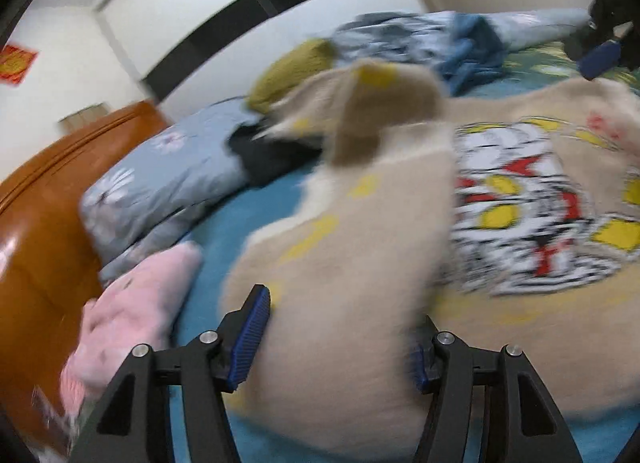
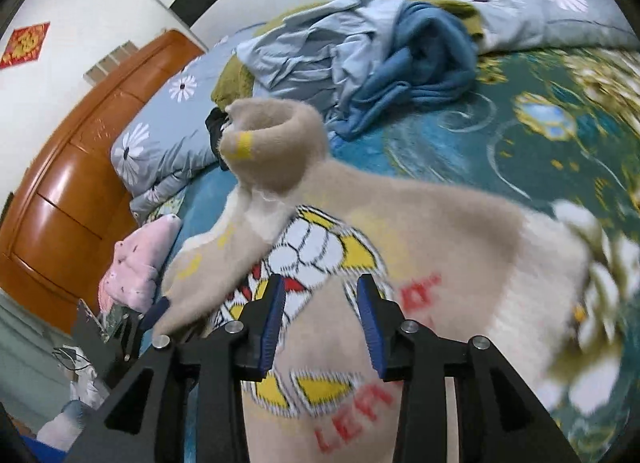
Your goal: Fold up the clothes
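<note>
1. Up close in the left wrist view, the left gripper (image 1: pixel 338 337) stands partly open, and a sleeve of the beige sweater (image 1: pixel 352 247) runs between its blue pads (image 1: pixel 250 337). The picture is blurred, and I cannot tell whether the pads press on the cloth or only flank it.
2. Beyond the sweater's sleeve cuff (image 1: pixel 376 111), toward the headboard (image 1: pixel 44 199), lie an olive garment (image 1: pixel 292 67), a dark garment (image 1: pixel 268 151) and a grey floral quilt (image 1: pixel 160 179). A pink garment (image 1: pixel 136 303) sits beside the sweater, between it and the headboard.
3. Farther off than the sweater's printed front (image 1: pixel 536 203) is a heap of blue clothes (image 1: pixel 452 43). The right gripper's blue pad (image 1: pixel 600 57) shows at the sweater's far edge.
4. Seen from the right wrist view, the right gripper (image 2: pixel 322 327) is partly open above the sweater (image 2: pixel 440 255), which lies on the teal patterned bedspread (image 2: pixel 520 135). Nothing is clamped; its pads (image 2: pixel 272 327) stand apart over the printed figure (image 2: pixel 320 247) and the red lettering (image 2: pixel 360 415).
5. Above the sweater's front the sleeve rises, its cuff (image 2: pixel 268 143) curled open, and the sleeve leads down to the left gripper's pad (image 2: pixel 156 313) at the sweater's left edge.
6. Behind the sweater lie the blue clothes (image 2: pixel 400 59), the quilt (image 2: pixel 168 135) and the headboard (image 2: pixel 88 167); the pink garment (image 2: pixel 136 263) sits left of it.
</note>
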Action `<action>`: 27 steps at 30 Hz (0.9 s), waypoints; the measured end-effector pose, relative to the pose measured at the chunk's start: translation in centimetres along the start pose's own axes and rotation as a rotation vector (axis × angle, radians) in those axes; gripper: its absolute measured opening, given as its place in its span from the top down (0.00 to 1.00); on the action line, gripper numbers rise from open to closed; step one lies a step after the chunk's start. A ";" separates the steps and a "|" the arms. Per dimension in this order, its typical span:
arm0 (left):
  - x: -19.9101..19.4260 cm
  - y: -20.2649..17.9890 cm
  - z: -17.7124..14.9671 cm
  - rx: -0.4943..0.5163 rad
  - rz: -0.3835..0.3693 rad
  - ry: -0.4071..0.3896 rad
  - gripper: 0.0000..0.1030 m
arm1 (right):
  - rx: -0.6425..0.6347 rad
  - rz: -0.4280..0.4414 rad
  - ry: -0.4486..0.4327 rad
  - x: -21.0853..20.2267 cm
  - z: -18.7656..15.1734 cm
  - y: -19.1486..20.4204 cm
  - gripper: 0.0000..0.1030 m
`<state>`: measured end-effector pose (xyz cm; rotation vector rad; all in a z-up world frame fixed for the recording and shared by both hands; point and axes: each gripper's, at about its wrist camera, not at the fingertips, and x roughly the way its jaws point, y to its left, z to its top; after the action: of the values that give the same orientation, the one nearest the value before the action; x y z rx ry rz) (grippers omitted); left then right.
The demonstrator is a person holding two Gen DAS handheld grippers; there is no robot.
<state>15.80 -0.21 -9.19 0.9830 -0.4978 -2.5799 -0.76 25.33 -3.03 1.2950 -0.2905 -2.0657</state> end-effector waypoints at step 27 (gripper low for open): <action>-0.1 7.5 -4.9 -0.449 -0.161 0.012 0.57 | -0.851 -0.393 0.016 17.2 8.7 15.3 0.39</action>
<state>20.63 -7.75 -9.30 0.9037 0.1716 -2.6487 -6.63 1.46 -3.26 0.8592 0.8324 -2.0997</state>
